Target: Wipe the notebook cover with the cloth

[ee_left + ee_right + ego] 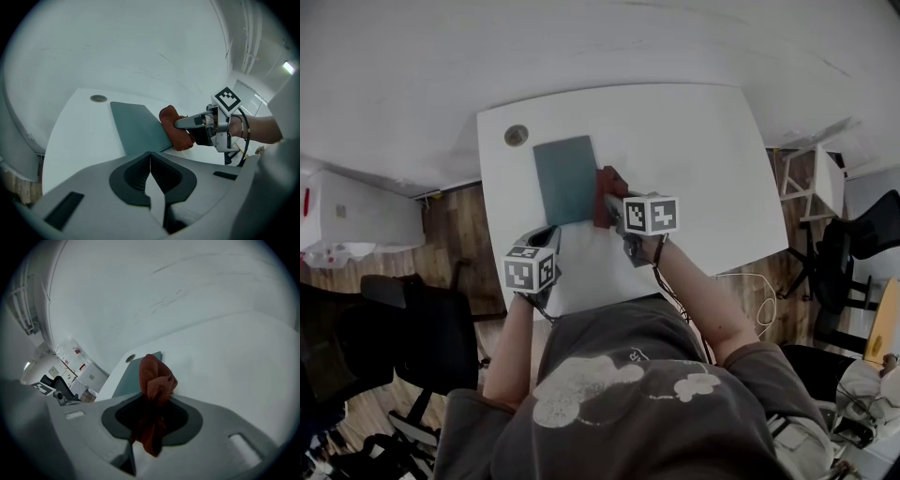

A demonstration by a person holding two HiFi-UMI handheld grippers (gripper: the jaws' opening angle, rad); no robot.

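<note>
A dark teal notebook lies flat on the white table. My right gripper is shut on a bunched red cloth, which sits at the notebook's right edge. In the right gripper view the cloth sticks out of the jaws, with the notebook behind it. My left gripper is shut with nothing in it, its tips at the notebook's near edge; contact cannot be told. The left gripper view shows the notebook, the cloth and the right gripper beyond my shut left gripper.
A small round grommet sits in the table near the notebook's far left corner. A white cabinet stands left of the table, black chairs near left, a white stool and another chair to the right.
</note>
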